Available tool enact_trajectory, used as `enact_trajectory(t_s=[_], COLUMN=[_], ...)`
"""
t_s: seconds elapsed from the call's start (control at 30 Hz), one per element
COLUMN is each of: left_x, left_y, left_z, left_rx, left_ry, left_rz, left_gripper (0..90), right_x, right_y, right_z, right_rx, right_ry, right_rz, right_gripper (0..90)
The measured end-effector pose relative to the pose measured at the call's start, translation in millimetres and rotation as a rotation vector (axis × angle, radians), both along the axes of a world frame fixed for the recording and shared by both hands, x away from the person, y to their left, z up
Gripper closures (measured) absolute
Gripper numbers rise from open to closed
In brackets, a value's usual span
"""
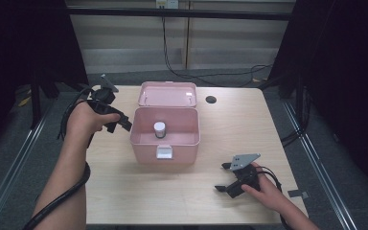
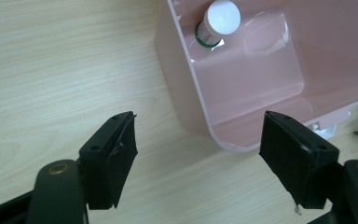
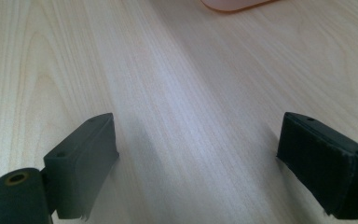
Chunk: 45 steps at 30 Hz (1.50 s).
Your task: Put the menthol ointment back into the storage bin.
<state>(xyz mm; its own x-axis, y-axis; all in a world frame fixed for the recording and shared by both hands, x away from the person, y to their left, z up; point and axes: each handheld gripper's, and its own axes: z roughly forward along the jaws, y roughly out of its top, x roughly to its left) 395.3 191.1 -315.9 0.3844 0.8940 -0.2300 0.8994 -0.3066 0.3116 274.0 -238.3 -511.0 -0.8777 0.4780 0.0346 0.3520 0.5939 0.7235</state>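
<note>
A pink plastic box (image 1: 146, 146) stands open mid-table, its lid (image 1: 167, 94) leaning back behind it. Inside stands a small white-capped bottle (image 1: 159, 129), also seen from above in the left gripper view as the bottle (image 2: 218, 22) near a wall of the box (image 2: 186, 93). My left gripper (image 1: 120, 123) hovers just left of the box's left wall, jaws open and empty; in its own view the left gripper (image 2: 198, 149) straddles the box's near corner from above. My right gripper (image 1: 223, 177) rests low near the table's front right, open with only bare wood between its jaws, as the right gripper (image 3: 198, 163) view confirms.
The light wooden table (image 1: 230, 124) has a round cable hole (image 1: 211, 99) right of the lid. Black curtains flank both sides, and cables run across the floor behind. A corner of the pink box (image 3: 233, 3) shows far ahead of the right gripper.
</note>
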Motion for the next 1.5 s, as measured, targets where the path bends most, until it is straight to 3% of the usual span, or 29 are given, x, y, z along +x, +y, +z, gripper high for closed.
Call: enact_trajectory(t_s=[0.47, 0.77, 1.5], left_x=[-16.6, -31.4, -57.3], left_y=[22.9, 36.0, 41.0], left_z=[-22.9, -50.4, -108.6], left_rx=[-0.012, -0.007, -0.045], left_ry=[-0.012, -0.01, -0.018], left_rz=[-0.019, -0.033, -0.066], left_gripper=[26.6, 26.0, 25.5], right_x=[-0.1, -0.1, -0.1], right_y=[0.1, 0.1, 0.0], right_z=[-0.1, -0.2, -0.2], right_rx=[0.001, 0.001, 0.0], right_ry=[-0.002, -0.002, -0.001], right_rz=[-0.001, -0.001, 0.0], right_gripper=[11.0, 11.0, 11.0])
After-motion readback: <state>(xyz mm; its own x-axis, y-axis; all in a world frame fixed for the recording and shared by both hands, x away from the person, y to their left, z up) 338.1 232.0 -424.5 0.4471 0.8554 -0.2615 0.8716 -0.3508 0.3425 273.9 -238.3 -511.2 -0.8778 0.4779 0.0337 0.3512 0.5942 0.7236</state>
